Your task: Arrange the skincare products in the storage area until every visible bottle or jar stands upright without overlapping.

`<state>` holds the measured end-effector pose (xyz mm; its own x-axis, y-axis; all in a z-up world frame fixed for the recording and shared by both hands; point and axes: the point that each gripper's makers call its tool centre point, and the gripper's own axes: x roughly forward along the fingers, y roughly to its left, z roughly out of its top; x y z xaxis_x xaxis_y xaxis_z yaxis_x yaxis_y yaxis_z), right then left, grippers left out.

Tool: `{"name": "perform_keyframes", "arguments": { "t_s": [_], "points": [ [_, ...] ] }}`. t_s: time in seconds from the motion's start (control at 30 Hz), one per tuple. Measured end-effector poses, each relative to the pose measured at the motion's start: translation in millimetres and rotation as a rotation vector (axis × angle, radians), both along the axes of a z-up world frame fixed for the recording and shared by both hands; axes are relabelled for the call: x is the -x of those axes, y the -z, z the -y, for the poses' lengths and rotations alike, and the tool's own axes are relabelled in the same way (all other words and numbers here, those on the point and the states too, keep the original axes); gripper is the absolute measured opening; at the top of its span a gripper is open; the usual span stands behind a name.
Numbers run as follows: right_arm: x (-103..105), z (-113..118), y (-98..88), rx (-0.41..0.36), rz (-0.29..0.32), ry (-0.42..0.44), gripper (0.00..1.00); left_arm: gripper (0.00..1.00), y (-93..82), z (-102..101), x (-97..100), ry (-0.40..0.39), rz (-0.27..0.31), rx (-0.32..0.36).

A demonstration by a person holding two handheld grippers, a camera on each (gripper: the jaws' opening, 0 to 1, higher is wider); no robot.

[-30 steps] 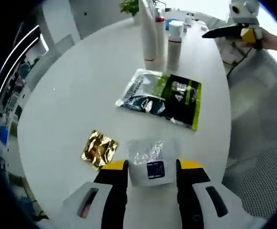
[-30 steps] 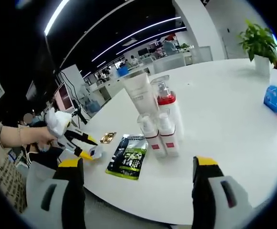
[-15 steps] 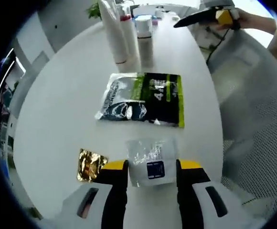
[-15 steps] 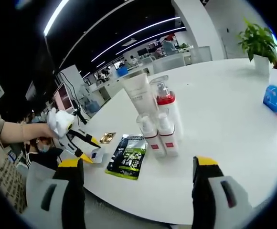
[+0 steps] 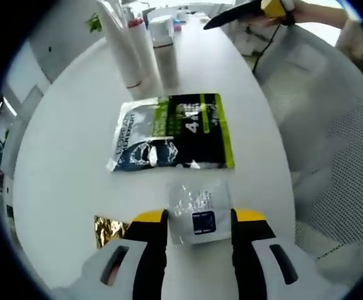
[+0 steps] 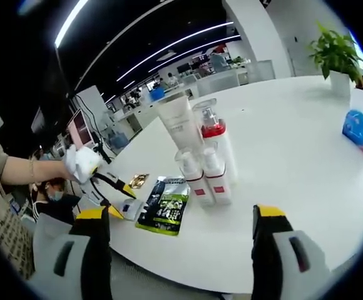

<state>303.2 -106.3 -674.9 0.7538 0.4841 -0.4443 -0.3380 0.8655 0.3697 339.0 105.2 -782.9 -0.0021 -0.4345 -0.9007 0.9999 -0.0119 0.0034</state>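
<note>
Table: round white tabletop (image 5: 62, 156), carrying all the products.
Tall tube: white squeeze tube (image 6: 179, 122) upright, close beside the red-collared white pump bottle (image 6: 216, 139).
Small bottles: two white bottles with red labels (image 6: 206, 181) upright, touching, in front of those.
Flat pouch: black-and-green foil pouch (image 5: 172, 131) lying flat.
Sachets: clear silver sachet with a dark label (image 5: 196, 211) clamped in the left gripper (image 5: 197, 220); gold foil sachet (image 5: 108, 229) flat beside it.
Right gripper (image 6: 180, 234): jaws wide, holding nothing.

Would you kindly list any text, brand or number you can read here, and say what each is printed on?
"L'OREAL": white print on the grey end of the black and green sachet.
"4": large white figure on that sachet's green part; the letters after it are blurred.
Small clear sachet: dark label, too small to read.
Bottles: red bands, print unreadable.
</note>
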Motion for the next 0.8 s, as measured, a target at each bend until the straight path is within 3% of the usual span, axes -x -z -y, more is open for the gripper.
{"name": "perform_keyframes", "arguments": {
  "t_s": [0.8],
  "points": [
    [0.5,-0.1,4.0,0.008,-0.012,-0.003,0.95,0.38,2.6,-1.4,-0.3,0.012,-0.017,0.005]
  ]
}}
